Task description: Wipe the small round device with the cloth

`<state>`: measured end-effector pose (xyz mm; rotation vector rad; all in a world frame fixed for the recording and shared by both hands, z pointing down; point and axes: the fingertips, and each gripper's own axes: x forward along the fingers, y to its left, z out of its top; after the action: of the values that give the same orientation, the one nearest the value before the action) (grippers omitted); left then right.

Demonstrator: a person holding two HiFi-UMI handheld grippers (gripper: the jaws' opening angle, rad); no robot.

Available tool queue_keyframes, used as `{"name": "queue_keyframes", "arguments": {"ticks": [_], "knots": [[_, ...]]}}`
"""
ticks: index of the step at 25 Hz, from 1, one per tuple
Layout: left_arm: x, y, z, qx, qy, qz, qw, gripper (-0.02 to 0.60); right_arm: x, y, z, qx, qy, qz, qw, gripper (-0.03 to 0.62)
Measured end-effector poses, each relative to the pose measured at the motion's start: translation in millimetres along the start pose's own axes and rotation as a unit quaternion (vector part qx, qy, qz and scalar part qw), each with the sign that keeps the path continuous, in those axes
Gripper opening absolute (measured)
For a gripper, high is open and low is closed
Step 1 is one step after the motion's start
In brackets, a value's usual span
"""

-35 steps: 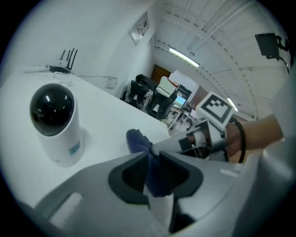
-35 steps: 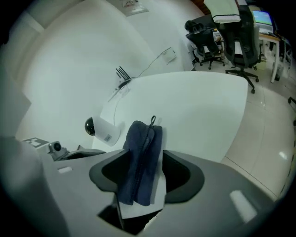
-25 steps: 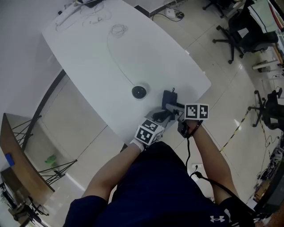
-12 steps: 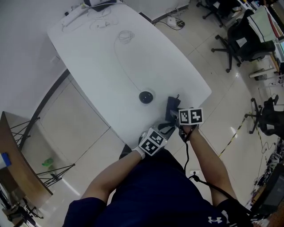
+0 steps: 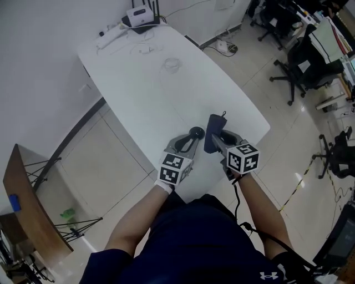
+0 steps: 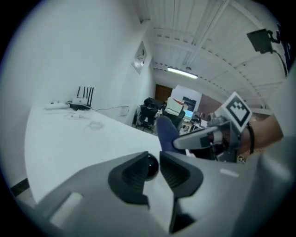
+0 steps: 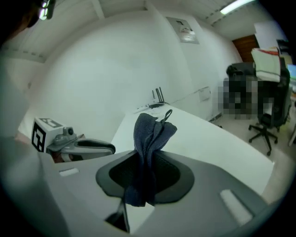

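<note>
Left gripper (image 6: 155,172): my ribbed dark pads are closing on the small round device (image 6: 150,165), a glossy black rounded body gripped between them at the centre of the head view. Right gripper (image 7: 146,178): my jaws are closing, clenched on the cloth (image 7: 150,132), dark blue, fine-woven, bunched in upright folds with a loop on top, just right of the device. Beneath both: smooth white table (image 5: 166,94), round-cornered, running to the upper left.

Wide bare stretch of white table (image 5: 166,105) through the middle, easy passage. Far end cluttered: router (image 5: 141,16), power strip (image 5: 112,34), loose cables (image 5: 143,49), 1 coiled cable (image 5: 171,65). Near edge tight, cloth (image 5: 213,133) just beside small round device (image 5: 196,132). Office chairs (image 5: 302,61) stand off the right side.
</note>
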<state>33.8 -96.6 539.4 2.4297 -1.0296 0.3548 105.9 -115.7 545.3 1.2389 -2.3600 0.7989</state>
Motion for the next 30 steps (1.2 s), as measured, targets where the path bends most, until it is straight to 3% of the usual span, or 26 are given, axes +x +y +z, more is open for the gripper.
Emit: {"name": "queue_keyframes", "arguments": {"ticks": [3, 8, 14, 19, 25, 30], "knots": [[1.0, 14.2, 4.9, 0.02, 0.001, -0.014, 0.9997, 0.077, 17.6, 25.7, -2.9, -0.045, 0.011, -0.01, 0.999, 0.104], [-5.4, 27.4, -2.6, 0.022, 0.01, -0.035, 0.9991, 0.098, 27.9, 53.7, -20.3, -0.03, 0.008, -0.033, 0.999, 0.104], [0.9, 25.3, -3.4, 0.033, 0.031, -0.031, 0.9985, 0.098, 15.6, 37.2, -25.0, 0.086, -0.033, -0.051, 0.994, 0.104], [-0.8, 33.0, -10.5, 0.04, 0.041, -0.012, 0.9983, 0.098, 21.9, 18.8, -56.4, 0.165, -0.014, -0.045, 0.985, 0.104], [7.2, 22.0, -9.3, 0.06, 0.04, -0.008, 0.9974, 0.098, 27.6, -14.2, -105.2, 0.248, 0.014, -0.049, 0.967, 0.104], [9.2, 17.0, -8.3, 0.067, 0.054, 0.001, 0.9963, 0.098, 31.0, -25.9, -121.4, 0.321, 0.018, -0.039, 0.946, 0.104]]}}
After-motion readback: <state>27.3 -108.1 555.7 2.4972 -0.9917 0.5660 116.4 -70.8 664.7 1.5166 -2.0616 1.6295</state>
